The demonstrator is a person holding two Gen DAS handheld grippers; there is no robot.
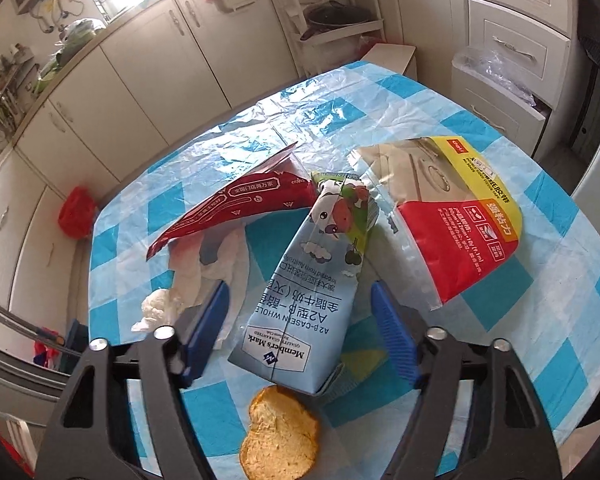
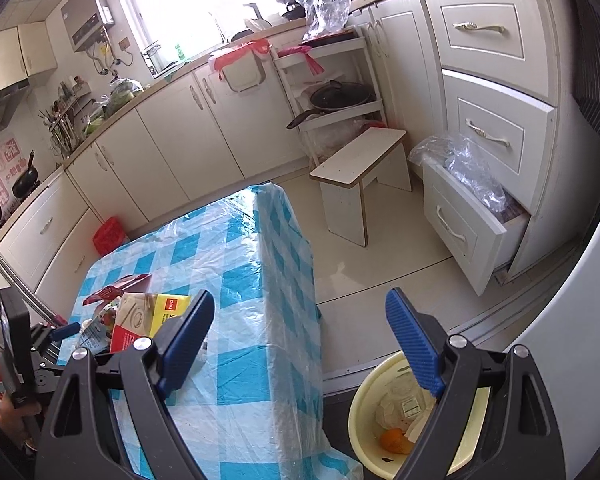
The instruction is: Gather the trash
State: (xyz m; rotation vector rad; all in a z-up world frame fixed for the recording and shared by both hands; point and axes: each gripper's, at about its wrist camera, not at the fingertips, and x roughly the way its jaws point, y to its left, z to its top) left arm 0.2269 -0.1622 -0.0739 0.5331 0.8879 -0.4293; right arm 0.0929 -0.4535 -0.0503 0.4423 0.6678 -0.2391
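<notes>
A home kitchen: cream cabinets point(image 2: 172, 148) run under a long counter point(image 2: 112, 108) crowded with utensils, a water heater point(image 2: 86, 10) hangs by the window point(image 2: 196, 0), pans point(image 2: 340, 96) sit on a rack, and a checked cloth covers the table point(image 2: 236, 280).

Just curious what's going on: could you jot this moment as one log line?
left tongs: open, straddling milk carton | right tongs: open, empty | bin: holds some trash

On the table point(image 1: 440, 92) a milk carton point(image 1: 300, 288) lies between a crumpled tissue point(image 1: 168, 304) on its left and a flat packet point(image 1: 452, 216) on its right (a bread piece point(image 1: 280, 436) nearest the camera). A basin point(image 2: 364, 412) sits on the floor beside the table.
</notes>
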